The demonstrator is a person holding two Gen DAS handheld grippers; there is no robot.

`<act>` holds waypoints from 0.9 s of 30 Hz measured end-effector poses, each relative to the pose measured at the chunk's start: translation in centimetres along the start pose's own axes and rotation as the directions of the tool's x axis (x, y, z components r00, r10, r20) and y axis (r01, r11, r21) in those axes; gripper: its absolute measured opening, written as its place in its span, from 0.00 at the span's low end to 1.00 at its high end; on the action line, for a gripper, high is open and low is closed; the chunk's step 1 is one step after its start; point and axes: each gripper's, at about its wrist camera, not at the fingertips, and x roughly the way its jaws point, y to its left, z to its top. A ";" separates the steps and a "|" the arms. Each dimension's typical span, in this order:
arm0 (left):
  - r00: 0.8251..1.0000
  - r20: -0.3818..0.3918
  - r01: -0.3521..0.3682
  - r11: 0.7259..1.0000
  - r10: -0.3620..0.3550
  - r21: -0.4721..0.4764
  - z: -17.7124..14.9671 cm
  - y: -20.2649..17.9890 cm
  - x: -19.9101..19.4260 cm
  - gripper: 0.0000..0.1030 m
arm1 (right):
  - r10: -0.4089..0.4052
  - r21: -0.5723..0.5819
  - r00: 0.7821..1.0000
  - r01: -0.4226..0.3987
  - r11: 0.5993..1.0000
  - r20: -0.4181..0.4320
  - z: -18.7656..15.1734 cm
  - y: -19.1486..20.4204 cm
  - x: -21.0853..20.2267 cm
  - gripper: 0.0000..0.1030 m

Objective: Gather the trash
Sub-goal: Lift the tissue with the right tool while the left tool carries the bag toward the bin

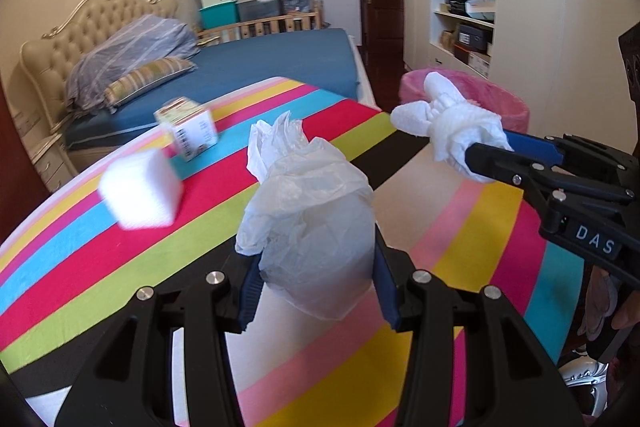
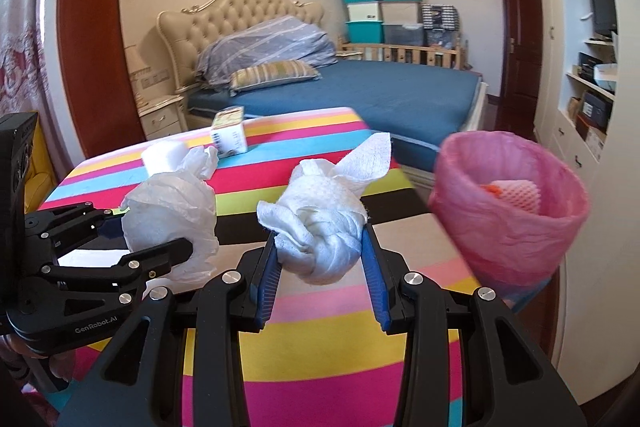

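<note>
My left gripper (image 1: 316, 267) is shut on a crumpled white plastic bag (image 1: 316, 219) and holds it above the striped table; the bag also shows in the right wrist view (image 2: 172, 211). My right gripper (image 2: 320, 247) is shut on a wadded white paper towel (image 2: 320, 227), also seen from the left wrist (image 1: 452, 123). A trash bin with a pink liner (image 2: 508, 211) stands past the table's right edge, with pink foam netting inside. The right gripper is just left of the bin. A white foam block (image 1: 140, 187) and a small carton (image 1: 188, 127) lie on the table.
The table has a bright striped cloth (image 1: 460, 259). A bed with blue sheet (image 2: 380, 91) stands behind it. White cabinets and shelves (image 1: 540, 7) line the right wall behind the bin. Teal storage boxes (image 2: 380, 7) are stacked at the back.
</note>
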 end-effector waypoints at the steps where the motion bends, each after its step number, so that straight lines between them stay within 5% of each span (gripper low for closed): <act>1: 1.000 0.001 0.006 1.000 -0.006 0.005 0.3 -0.4 0.2 0.45 | -0.008 0.006 1.000 0.008 1.000 0.003 0.0 -0.4 -0.1 0.36; 18: 0.992 0.037 0.114 0.989 -0.117 0.095 5.8 -7.2 2.9 0.45 | -0.163 0.090 0.985 0.157 0.983 0.063 1.1 -9.4 -2.9 0.36; 27: 0.975 0.059 0.207 0.971 -0.215 0.122 11.6 -11.3 6.0 0.45 | -0.246 0.136 0.967 0.234 0.963 0.074 2.5 -15.6 -3.1 0.37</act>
